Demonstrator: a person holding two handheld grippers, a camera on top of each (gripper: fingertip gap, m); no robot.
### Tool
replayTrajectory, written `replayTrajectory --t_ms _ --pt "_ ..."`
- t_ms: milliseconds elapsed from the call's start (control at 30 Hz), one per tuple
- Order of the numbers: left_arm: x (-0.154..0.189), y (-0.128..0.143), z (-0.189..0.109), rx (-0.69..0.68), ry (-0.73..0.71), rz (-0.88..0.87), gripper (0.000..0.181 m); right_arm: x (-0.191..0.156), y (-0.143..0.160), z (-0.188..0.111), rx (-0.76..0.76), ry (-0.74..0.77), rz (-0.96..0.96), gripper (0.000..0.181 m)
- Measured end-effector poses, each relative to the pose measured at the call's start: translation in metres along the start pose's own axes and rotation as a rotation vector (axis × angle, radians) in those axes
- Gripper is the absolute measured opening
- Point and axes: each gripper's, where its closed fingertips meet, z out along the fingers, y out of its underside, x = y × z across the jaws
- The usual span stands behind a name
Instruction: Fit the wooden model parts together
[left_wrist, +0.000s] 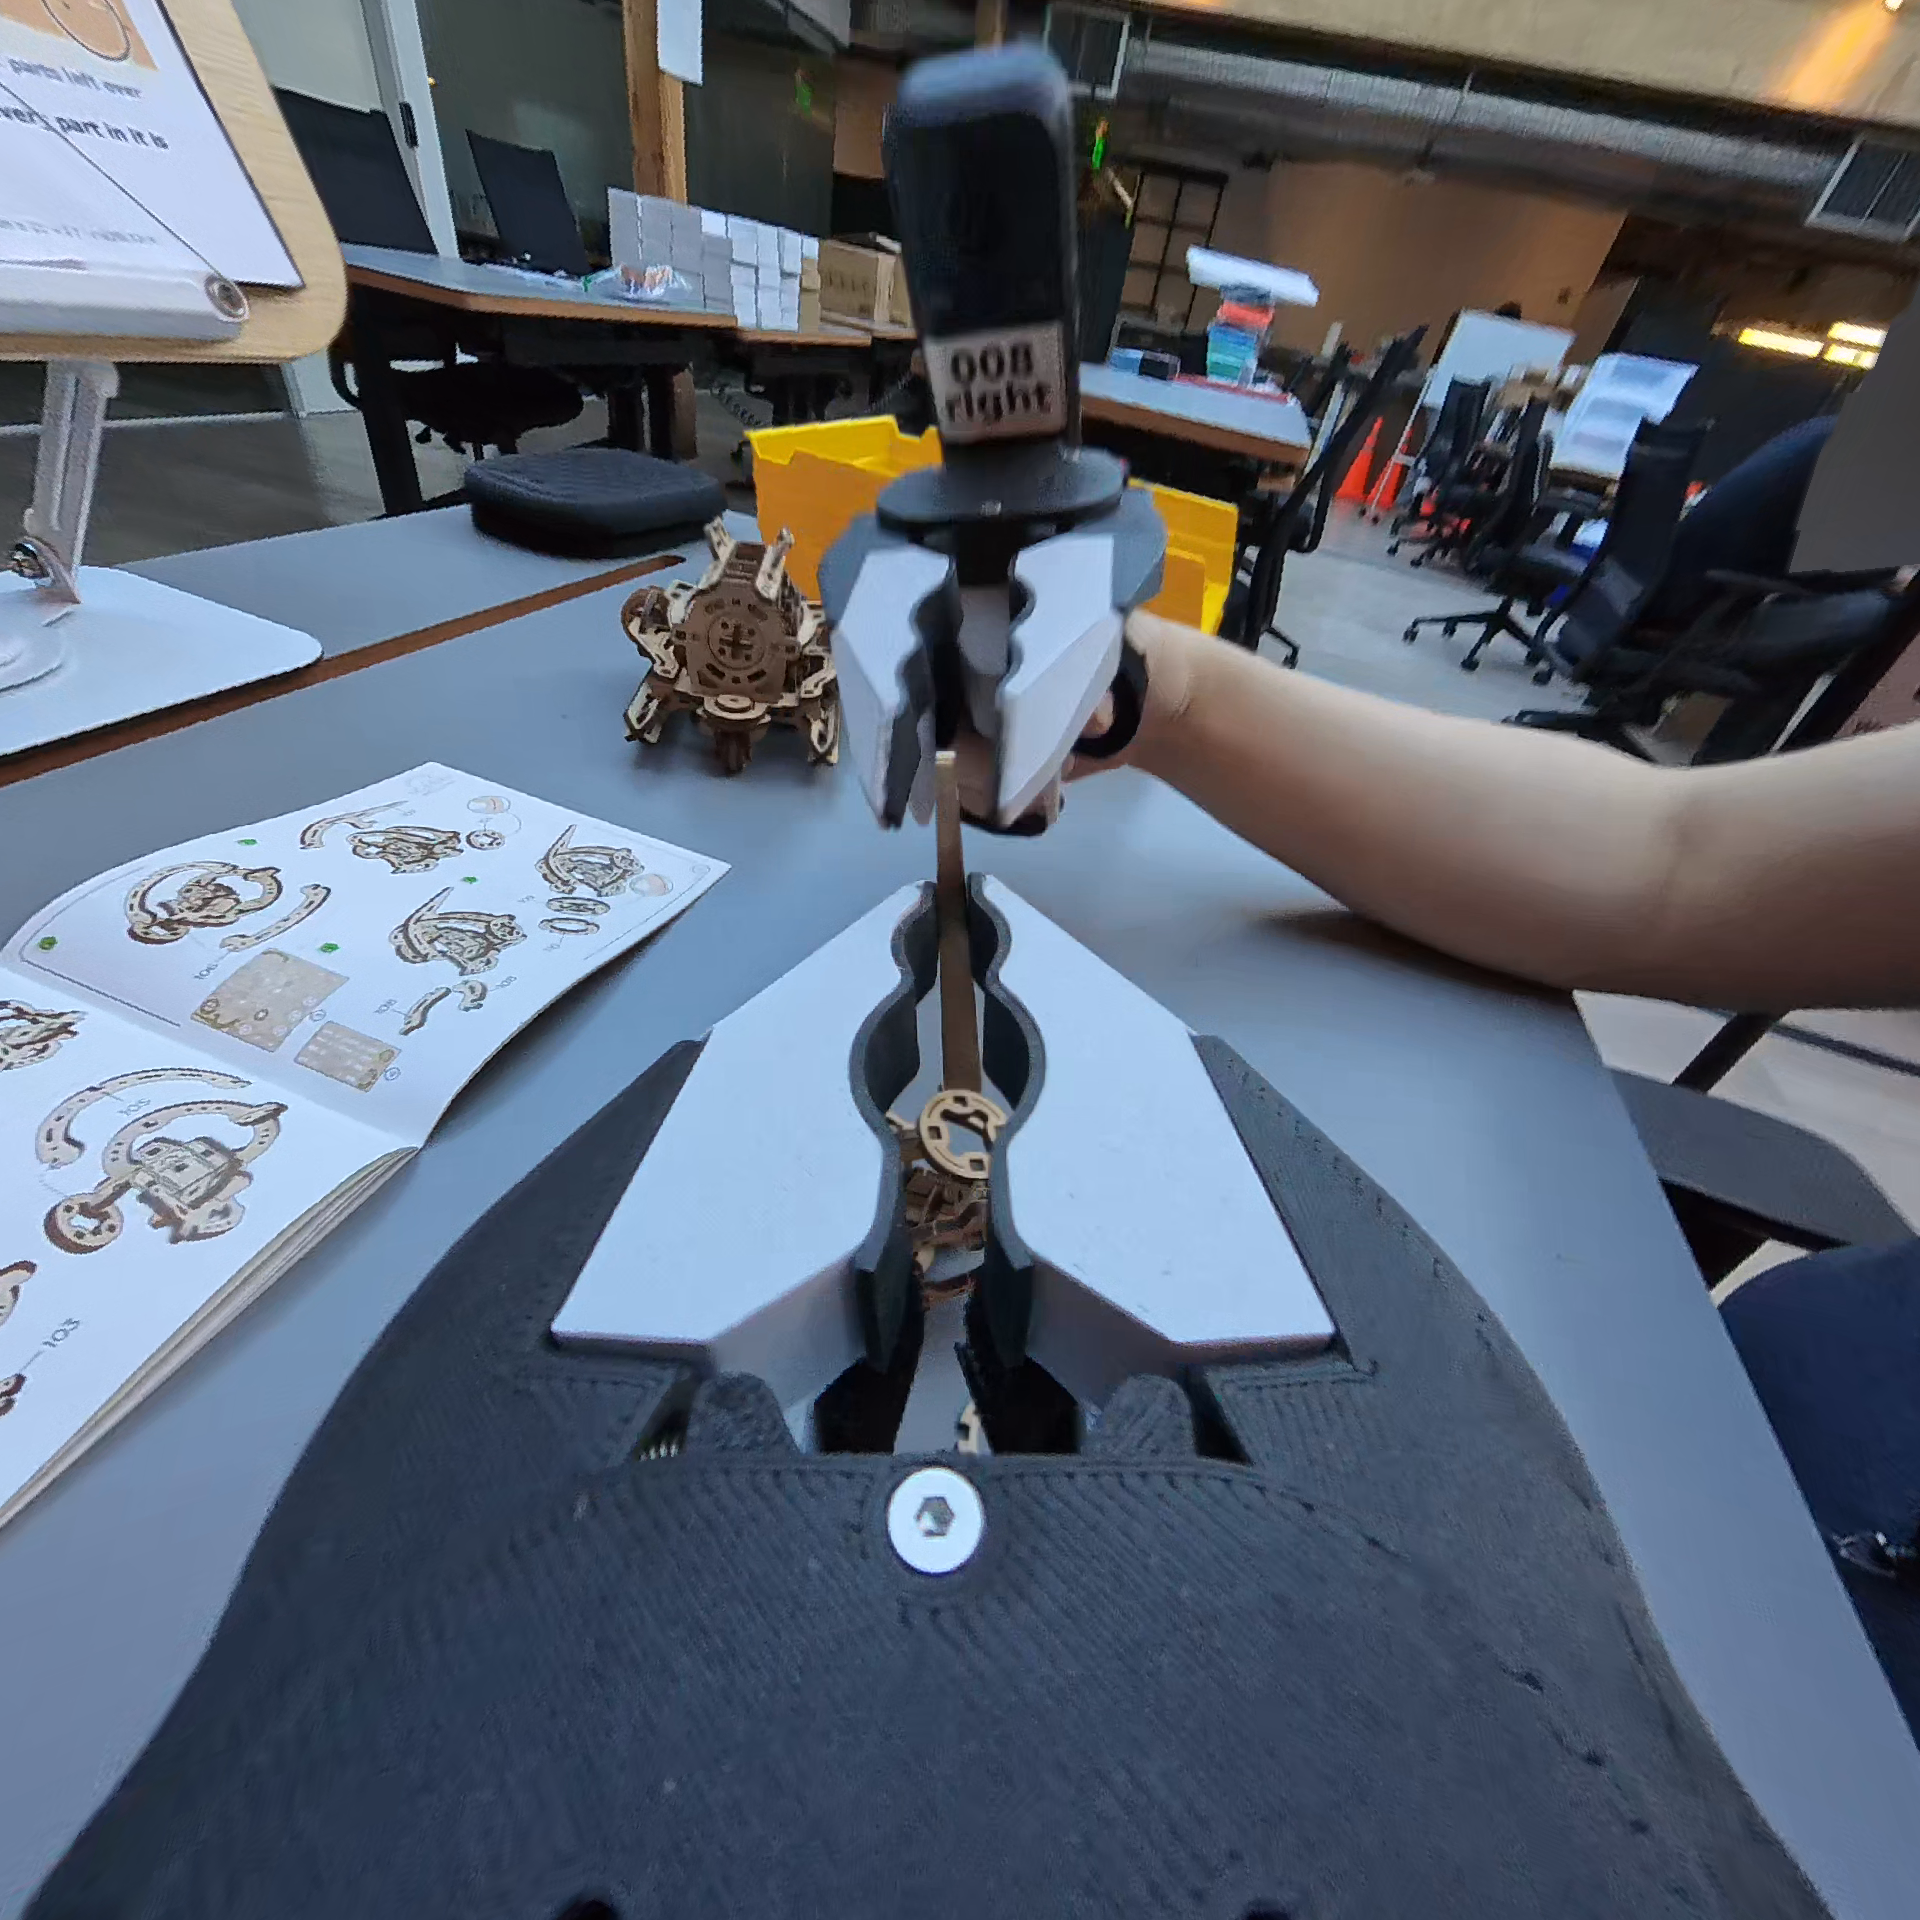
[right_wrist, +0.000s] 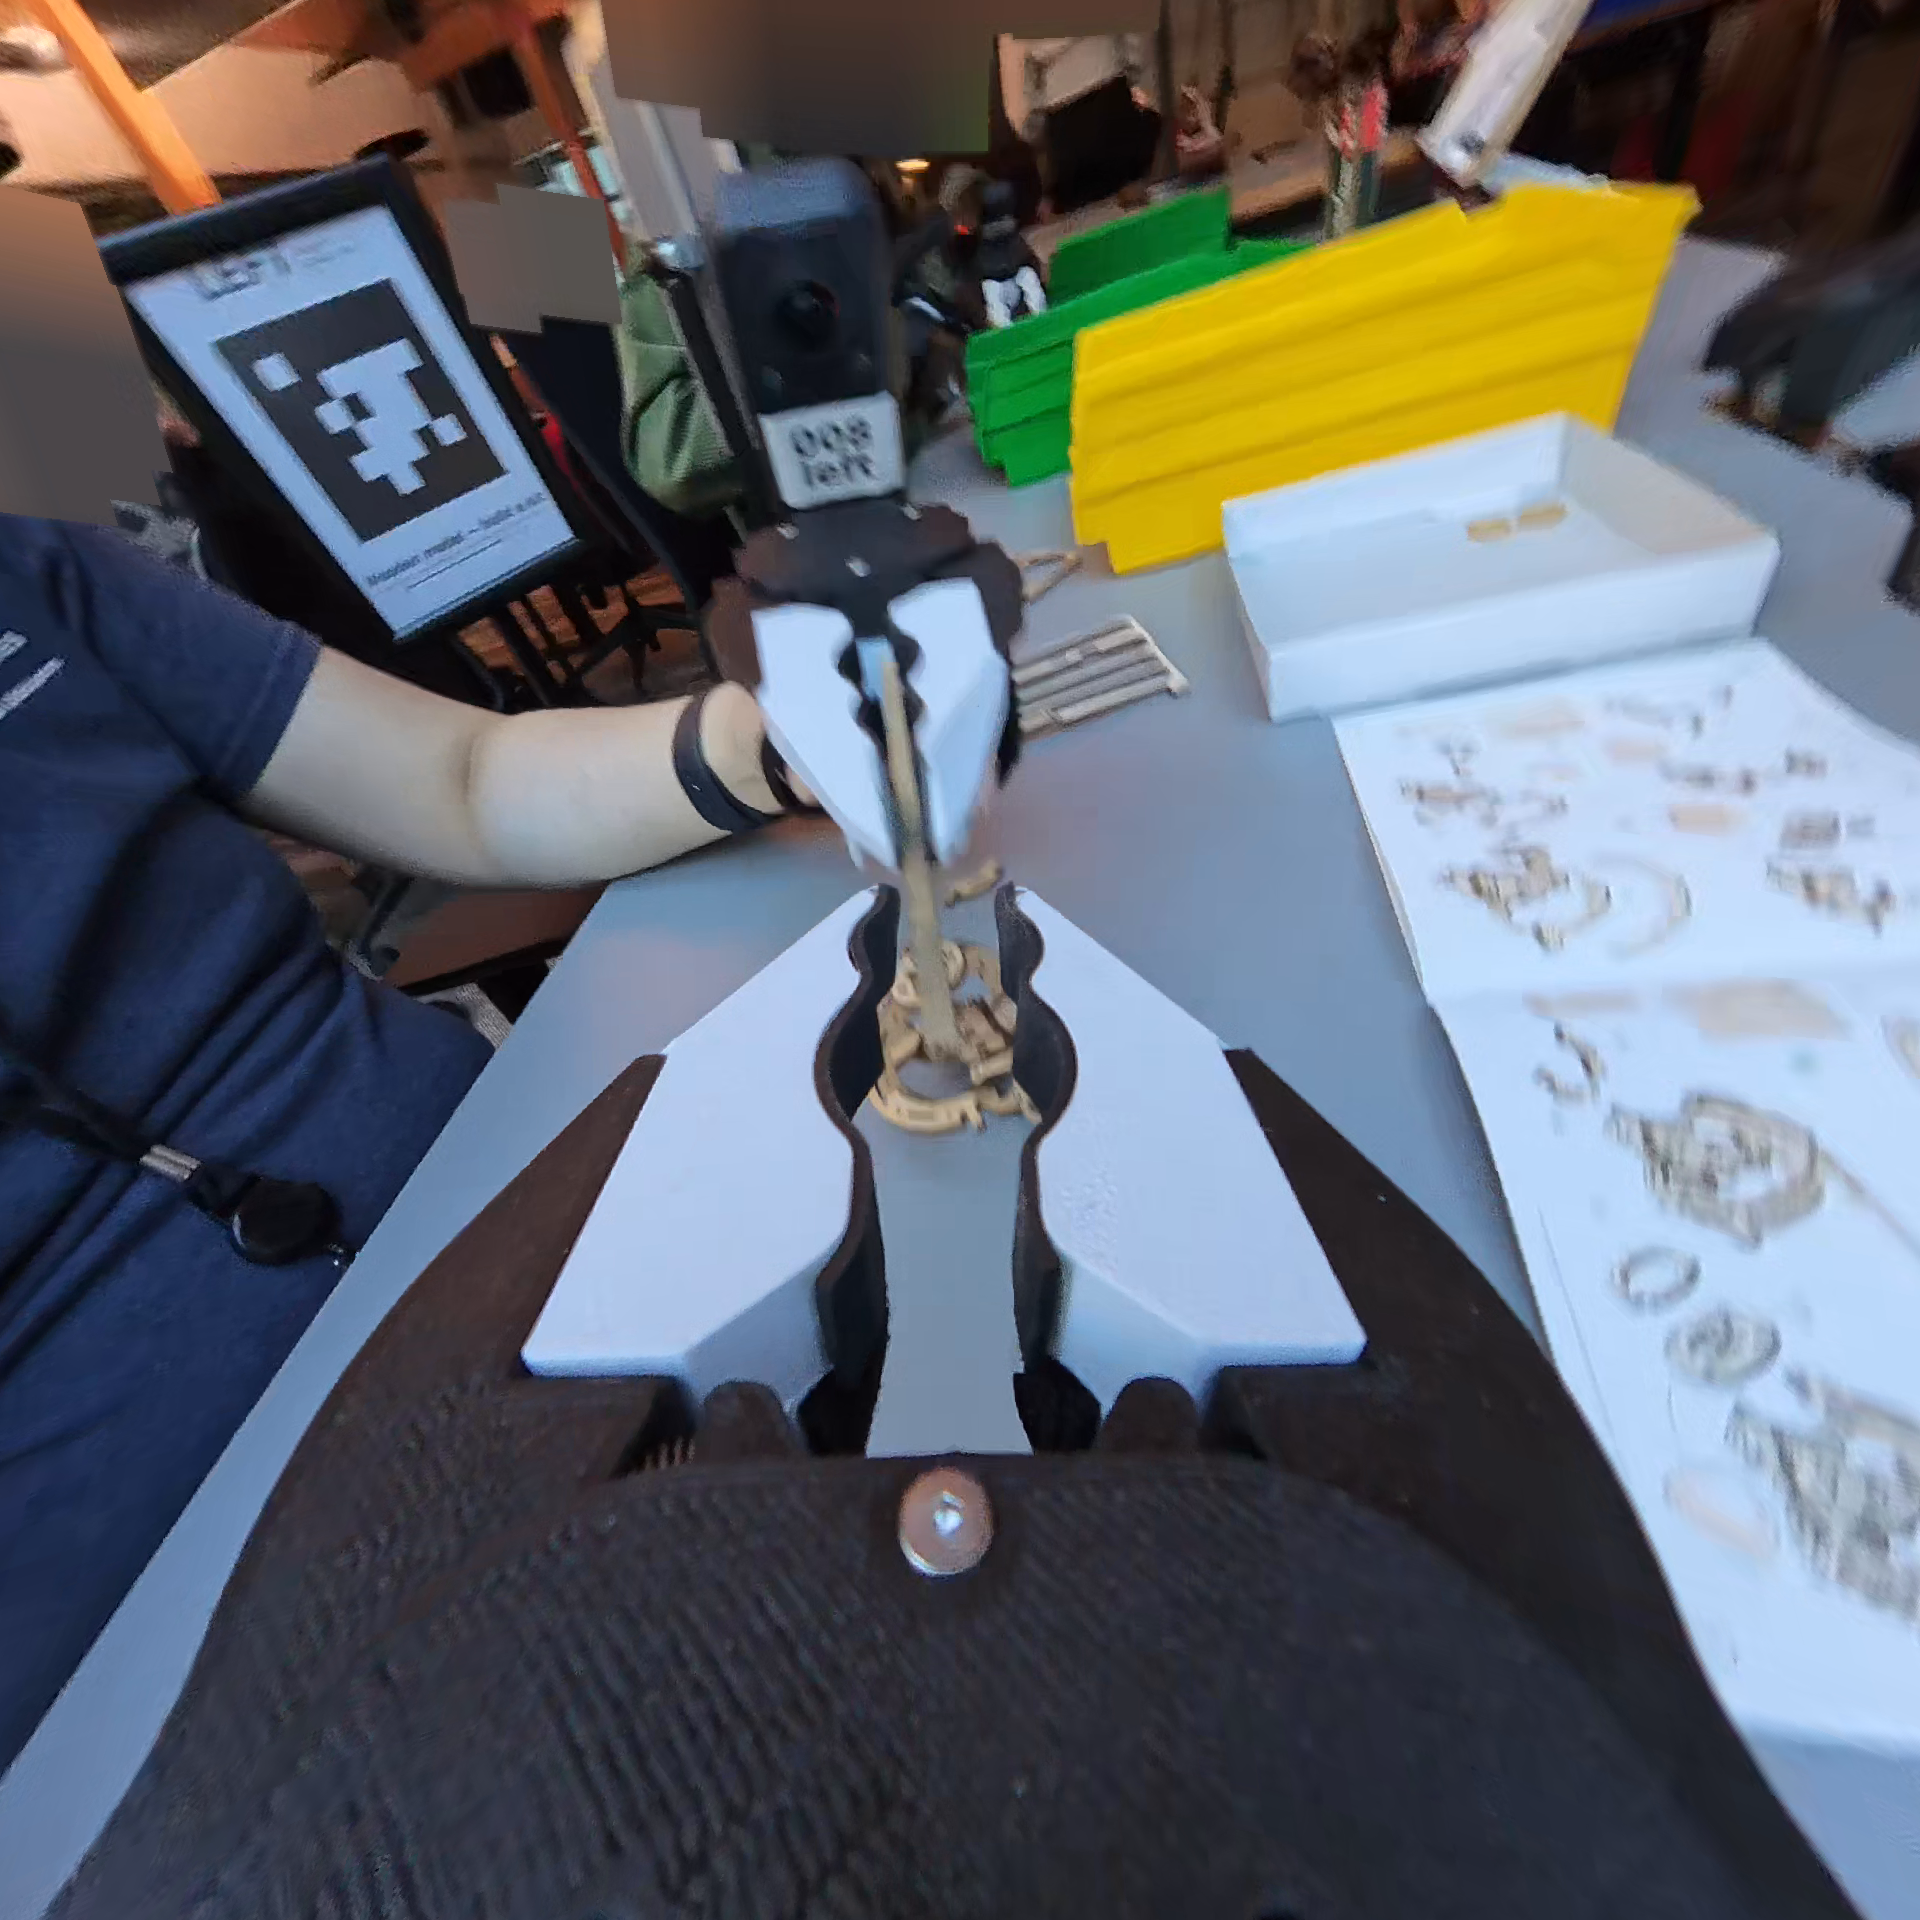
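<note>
Grey tabletop (left_wrist: 1299, 1018) underfoot, blurred open workshop of desks and office chairs behind. At frame centre of the left wrist view, left gripper (left_wrist: 948, 914) clenched on a thin wooden rod (left_wrist: 954, 935), a small wooden gear piece (left_wrist: 961, 1127) showing between the fingers closer to the camera. Right gripper (left_wrist: 951, 805) just beyond, fingers nearly together at the rod's far tip, grip on it impossible to confirm. In the right wrist view, right gripper (right_wrist: 943, 904) framing the rod (right_wrist: 920, 914) and a wooden ringed part (right_wrist: 940, 1049). Assembled wooden model (left_wrist: 732, 649) upper centre-left, open instruction booklet (left_wrist: 312, 997) at left. Yellow bin (right_wrist: 1351, 353) and white tray (right_wrist: 1496, 623) upper right.
</note>
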Motion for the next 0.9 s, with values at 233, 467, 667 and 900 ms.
replayTrajectory --t_ms 233,467,667,900 --pt "-0.044 -0.016 -0.041 0.1 -0.108 -0.274 0.003 0.039 0.052 -0.001 -0.194 0.148 0.088 0.013" --pt "-0.065 0.064 -0.062 -0.265 -0.088 -0.73 0.003 0.035 0.075 0.019 -0.357 0.087 0.022 0.013" --pt "-0.062 0.07 -0.064 -0.34 -0.104 -0.777 0.053 0.036 0.083 0.028 -0.433 0.03 0.019 0.014" --pt "-0.027 0.027 -0.059 -0.302 -0.191 -0.282 0.068 0.031 0.086 0.033 -0.466 -0.053 0.08 0.019"
